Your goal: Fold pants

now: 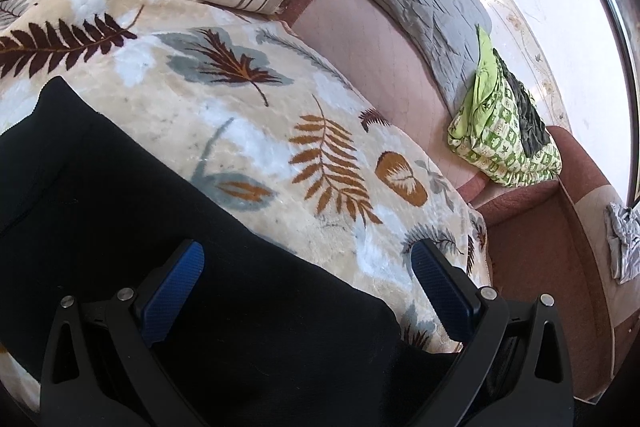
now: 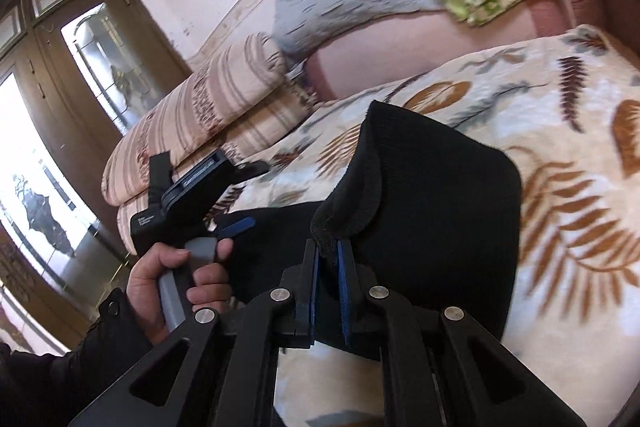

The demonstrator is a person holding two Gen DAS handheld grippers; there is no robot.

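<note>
**Pants edge lifted by right gripper**

Left wrist view: the left gripper is spread wide, empty, above the pants on the blanket.

Right wrist view: the right gripper is clamped on a raised pants edge, nearer than the left.

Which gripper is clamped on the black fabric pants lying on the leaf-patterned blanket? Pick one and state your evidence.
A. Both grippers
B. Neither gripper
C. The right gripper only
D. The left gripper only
C: in the right wrist view the right gripper has its blue pads pinched on a raised fold of the black fabric pants, while the left gripper hangs wide open over the pants on the leaf-patterned blanket.
</note>
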